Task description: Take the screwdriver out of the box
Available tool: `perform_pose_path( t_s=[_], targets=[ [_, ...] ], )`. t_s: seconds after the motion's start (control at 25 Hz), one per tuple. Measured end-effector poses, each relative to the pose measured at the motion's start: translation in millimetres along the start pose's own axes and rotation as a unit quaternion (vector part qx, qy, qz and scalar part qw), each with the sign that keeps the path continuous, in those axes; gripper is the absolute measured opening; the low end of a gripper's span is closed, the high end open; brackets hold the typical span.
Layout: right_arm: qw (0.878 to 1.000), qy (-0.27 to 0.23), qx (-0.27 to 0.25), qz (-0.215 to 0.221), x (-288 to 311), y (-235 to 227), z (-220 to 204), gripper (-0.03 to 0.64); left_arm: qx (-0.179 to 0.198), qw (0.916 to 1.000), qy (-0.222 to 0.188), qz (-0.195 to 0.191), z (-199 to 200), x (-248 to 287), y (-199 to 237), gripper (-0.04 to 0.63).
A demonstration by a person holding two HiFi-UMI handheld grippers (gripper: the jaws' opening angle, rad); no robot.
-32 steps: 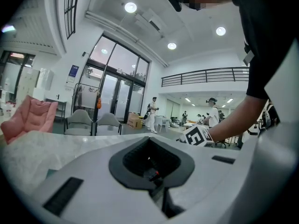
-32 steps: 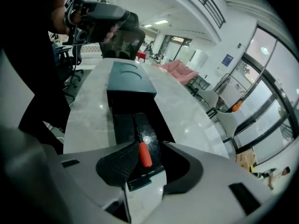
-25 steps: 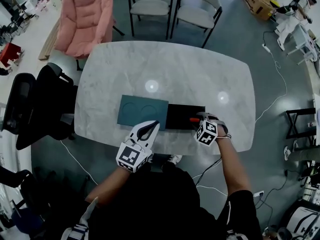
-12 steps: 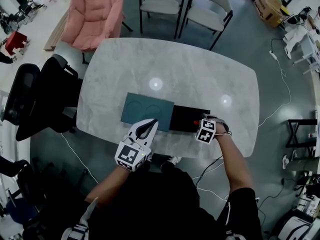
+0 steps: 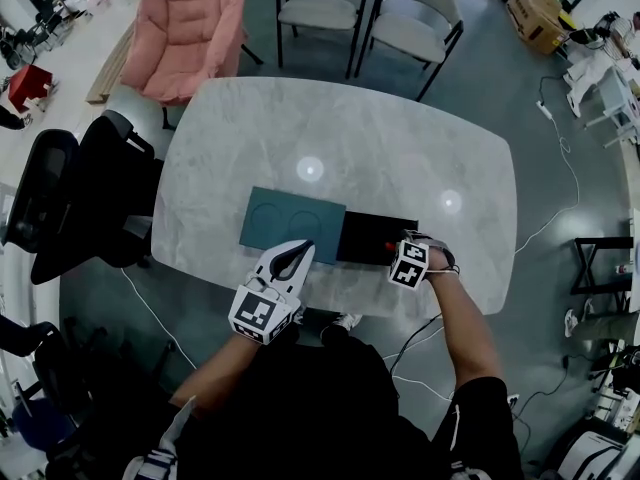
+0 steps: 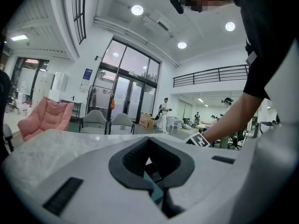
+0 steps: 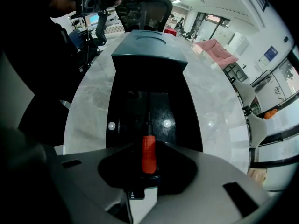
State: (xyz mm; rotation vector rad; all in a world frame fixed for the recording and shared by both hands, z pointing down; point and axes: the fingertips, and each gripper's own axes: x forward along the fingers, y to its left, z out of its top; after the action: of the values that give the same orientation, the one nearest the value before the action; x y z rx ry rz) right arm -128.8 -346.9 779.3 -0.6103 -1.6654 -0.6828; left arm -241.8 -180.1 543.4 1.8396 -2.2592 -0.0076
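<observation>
An open black box [image 5: 372,238] lies near the table's front edge, and its teal lid [image 5: 290,220] rests beside it on the left. Inside lies the screwdriver, whose red handle [image 7: 148,153] and dark shaft run along the box [image 7: 126,106]. My right gripper [image 5: 401,247] points steeply down into the box's right end. Its jaws are closing, with the red handle [image 5: 391,245] between them and a gap on either side. My left gripper [image 5: 292,258] hovers at the lid's near edge, shut and holding nothing. The teal lid [image 6: 156,190] shows through its slit.
The marble table [image 5: 340,138] is bare apart from box and lid. Two grey chairs [image 5: 365,8] and a pink armchair [image 5: 190,28] stand beyond it, and a black office chair [image 5: 80,208] is at its left. Cables [image 5: 560,168] run on the floor at the right.
My right gripper has sunk onto the red handle, which now shows less in the head view. The left gripper stays put.
</observation>
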Motion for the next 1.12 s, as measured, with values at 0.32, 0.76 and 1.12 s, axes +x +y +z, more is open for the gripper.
perform_pose_path(
  t_s=[0.32, 0.76, 1.12],
  targets=[
    [0.996, -0.048, 0.039, -0.062, -18, -7, 3, 0.115, 0.005, 0.9999, -0.002, -0.009, 3, 2, -3, 0.005],
    [0.976, -0.113, 0.074, -0.173, -62, -8, 8, 0.115, 0.011, 0.9995, -0.01, -0.028, 12, 10, -16, 0.005],
    [0.928, -0.201, 0.15, -0.277, -122, -6, 23, 0.115, 0.018, 0.9987, -0.012, -0.045, 18, 15, -27, 0.005]
  ],
)
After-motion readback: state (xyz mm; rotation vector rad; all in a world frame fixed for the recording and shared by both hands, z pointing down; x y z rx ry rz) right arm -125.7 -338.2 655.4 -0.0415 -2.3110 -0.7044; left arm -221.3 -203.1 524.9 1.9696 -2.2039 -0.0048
